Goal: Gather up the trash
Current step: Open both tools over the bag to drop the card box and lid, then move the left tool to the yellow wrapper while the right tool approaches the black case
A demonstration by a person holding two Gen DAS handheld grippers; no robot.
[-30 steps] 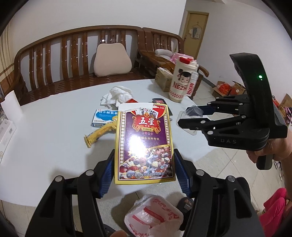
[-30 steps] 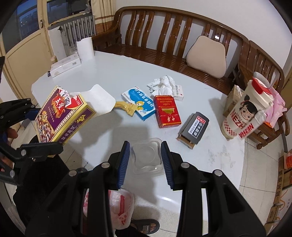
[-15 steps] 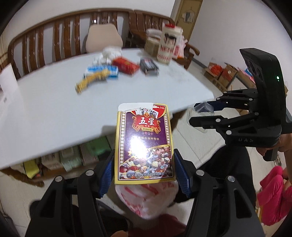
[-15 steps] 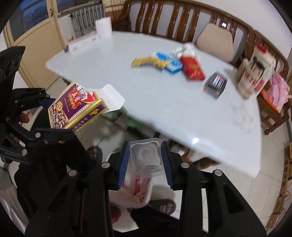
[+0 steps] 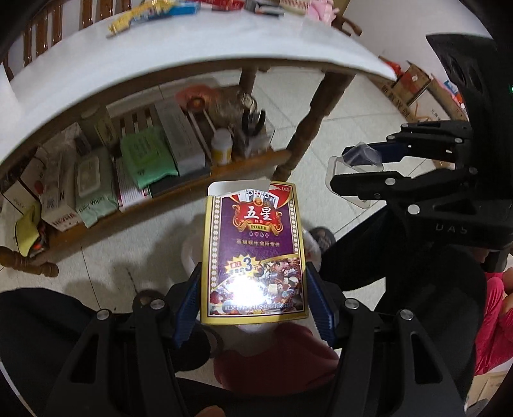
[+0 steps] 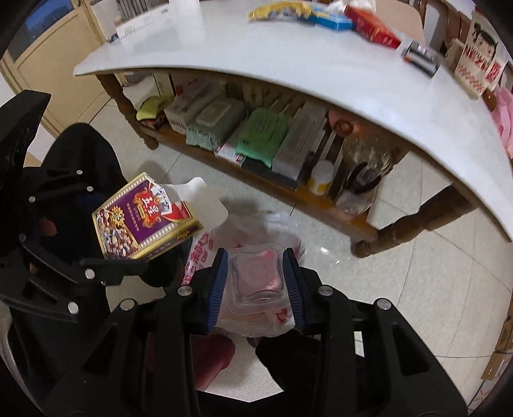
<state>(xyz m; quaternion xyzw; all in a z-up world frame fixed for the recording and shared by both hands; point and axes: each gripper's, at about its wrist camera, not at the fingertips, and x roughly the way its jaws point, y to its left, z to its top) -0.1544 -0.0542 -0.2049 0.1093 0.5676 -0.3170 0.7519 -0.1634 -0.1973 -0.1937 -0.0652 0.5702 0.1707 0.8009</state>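
- While the left tool (image 5: 253, 288) clamps the purple poker card box (image 5: 255, 250) between its blue pads, the box stands upright in the grip with its white top flap open.
- Seen from the right wrist view, that same card box (image 6: 144, 218) hangs above the floor, just beside the white plastic bag (image 6: 256, 231) with red print.
- The right tool (image 6: 256, 282) is closed on a clear plastic container (image 6: 256, 279), pinched by its two sides, directly over the open bag.
- From the left wrist view the right tool (image 5: 362, 170) shows from the side, with the clear container (image 5: 356, 166) between its fingers.
- Below the left tool a little of the white bag (image 5: 192, 253) peeks out around the box's edges.
- Further out, the white surface (image 6: 288, 64) curves overhead in both views, carrying a yellow wrapper (image 6: 282, 12), a blue box (image 6: 333, 21), a red box (image 6: 372, 27) and a dark pack (image 6: 420, 57).
- Under the surface a wooden shelf (image 6: 288, 192) holds green packets (image 6: 263, 134), grey boxes and a small white jar (image 6: 320, 181).
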